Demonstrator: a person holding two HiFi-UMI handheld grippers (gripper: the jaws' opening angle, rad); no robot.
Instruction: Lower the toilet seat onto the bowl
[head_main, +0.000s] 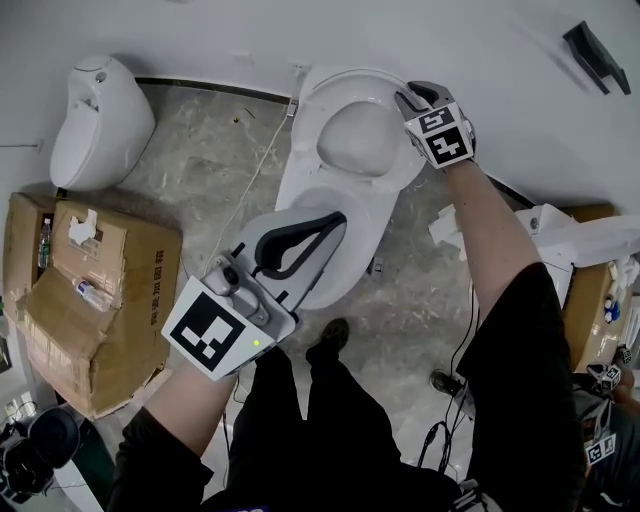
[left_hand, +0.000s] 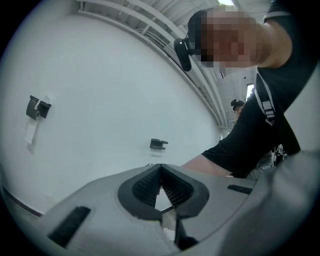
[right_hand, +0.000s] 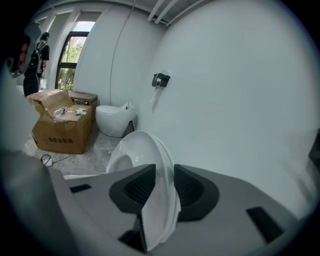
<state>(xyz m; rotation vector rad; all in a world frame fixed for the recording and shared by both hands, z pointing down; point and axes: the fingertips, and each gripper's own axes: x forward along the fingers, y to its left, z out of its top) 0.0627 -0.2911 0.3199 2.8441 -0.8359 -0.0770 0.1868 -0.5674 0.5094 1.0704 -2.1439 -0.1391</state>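
Observation:
The white toilet (head_main: 300, 185) stands against the wall, its seat (head_main: 345, 85) raised upright over the bowl. My right gripper (head_main: 408, 100) is at the top right of the raised seat. In the right gripper view the seat's rim (right_hand: 150, 150) runs between the dark pads (right_hand: 140, 187) of my right gripper (right_hand: 164, 187); no squeeze on the rim shows. My left gripper (head_main: 335, 218) hovers over the front of the bowl. Its fingertips meet with nothing between them, and in its own view the left gripper (left_hand: 161, 172) points at the bare wall.
A second white toilet (head_main: 100, 120) stands at the left by the wall. Brown cardboard boxes (head_main: 100, 300) sit at the left and more clutter at the right (head_main: 590, 300). A cable (head_main: 255, 170) trails over the marble floor. A dark bracket (head_main: 595, 50) is on the wall.

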